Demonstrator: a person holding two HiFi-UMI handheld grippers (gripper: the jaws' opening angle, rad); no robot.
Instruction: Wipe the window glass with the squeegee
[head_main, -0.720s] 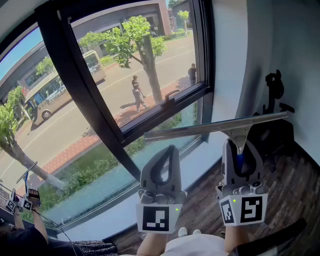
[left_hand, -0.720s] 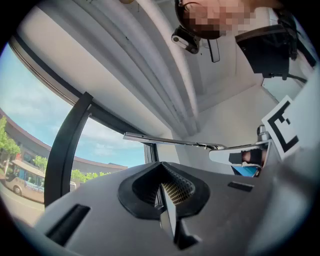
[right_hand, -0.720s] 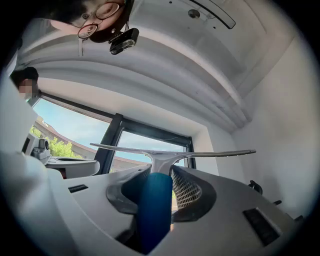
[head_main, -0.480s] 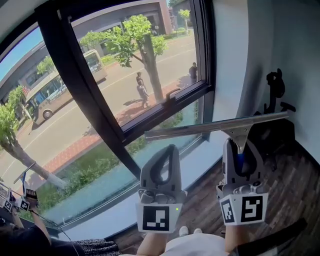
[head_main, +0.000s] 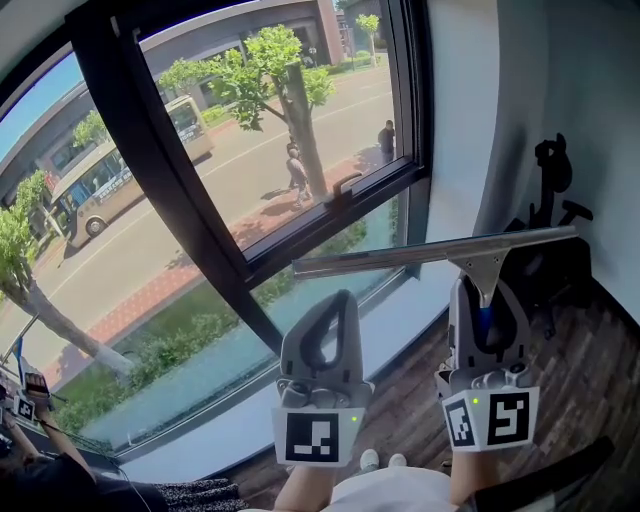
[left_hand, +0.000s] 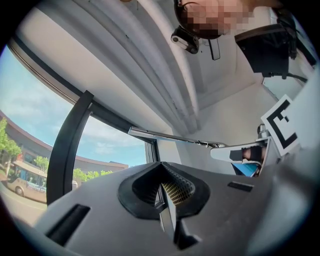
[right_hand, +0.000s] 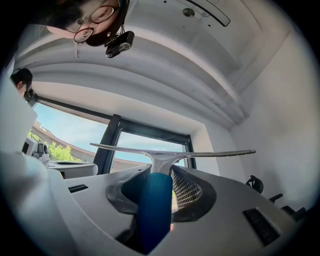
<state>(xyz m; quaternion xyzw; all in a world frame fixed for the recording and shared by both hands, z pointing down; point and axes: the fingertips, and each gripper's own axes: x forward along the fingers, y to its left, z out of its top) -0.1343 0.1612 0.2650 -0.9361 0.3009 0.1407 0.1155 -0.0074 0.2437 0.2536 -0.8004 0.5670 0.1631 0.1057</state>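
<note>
My right gripper (head_main: 484, 308) is shut on the blue handle (right_hand: 152, 210) of the squeegee (head_main: 435, 252). Its long metal blade (right_hand: 170, 151) lies level, held a little short of the window glass (head_main: 255, 130), near the lower pane (head_main: 330, 255). My left gripper (head_main: 329, 325) stands beside it on the left, shut with nothing between its jaws. In the left gripper view the jaws (left_hand: 167, 202) meet tip to tip and the squeegee blade (left_hand: 172, 137) crosses behind them.
A thick black frame bar (head_main: 160, 160) slants across the window, with a black crossbar (head_main: 330, 215) dividing upper and lower panes. A white sill (head_main: 300, 385) runs below. A dark object (head_main: 550, 200) stands against the right wall over wood flooring (head_main: 590, 380).
Both grippers and the squeegee have barely moved. Outside, a walking person has passed rightward behind the tree.
</note>
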